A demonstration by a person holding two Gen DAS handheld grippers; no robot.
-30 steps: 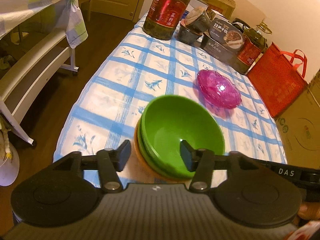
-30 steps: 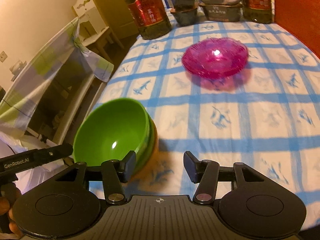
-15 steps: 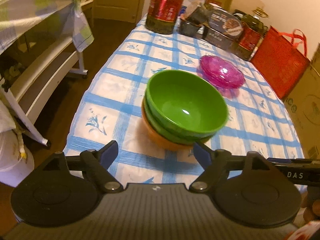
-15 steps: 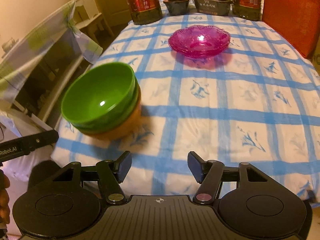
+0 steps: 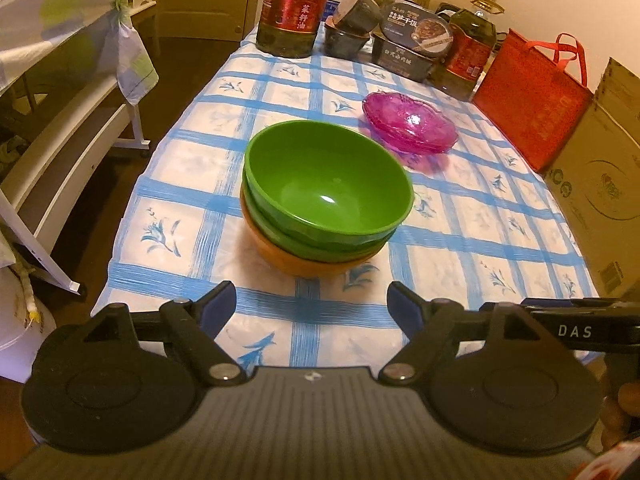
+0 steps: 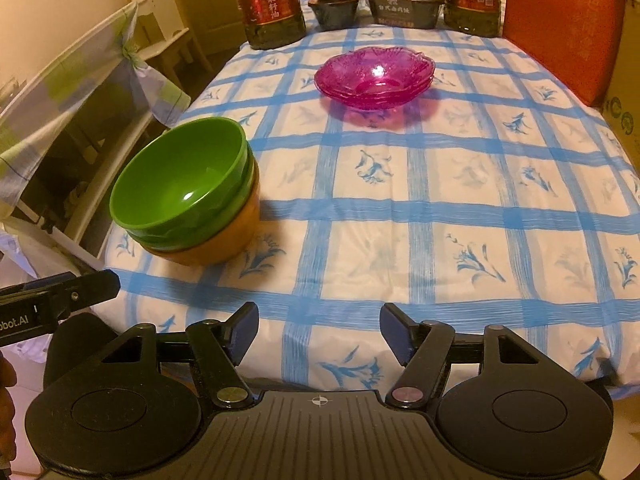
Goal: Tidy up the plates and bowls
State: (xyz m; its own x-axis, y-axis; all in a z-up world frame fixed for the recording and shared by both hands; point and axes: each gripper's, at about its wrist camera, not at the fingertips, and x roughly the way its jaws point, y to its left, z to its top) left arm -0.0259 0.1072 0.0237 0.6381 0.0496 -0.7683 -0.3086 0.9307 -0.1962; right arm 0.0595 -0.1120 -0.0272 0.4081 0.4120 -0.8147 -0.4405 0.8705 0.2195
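Bowls (image 5: 326, 196) sat nested near table's (image 5: 460, 256) left edge: two green over orange. Pink glass plates (image 6: 375, 76) stacked farther back, well apart from bowls. I had left tongs (image 5: 311, 308) spread wide, empty, hovering over near edge just short of bowl stack. Right tongs (image 6: 319, 330) likewise released, gripping nothing, above checked cloth. Oil bottles (image 5: 294, 8) stood at far end.
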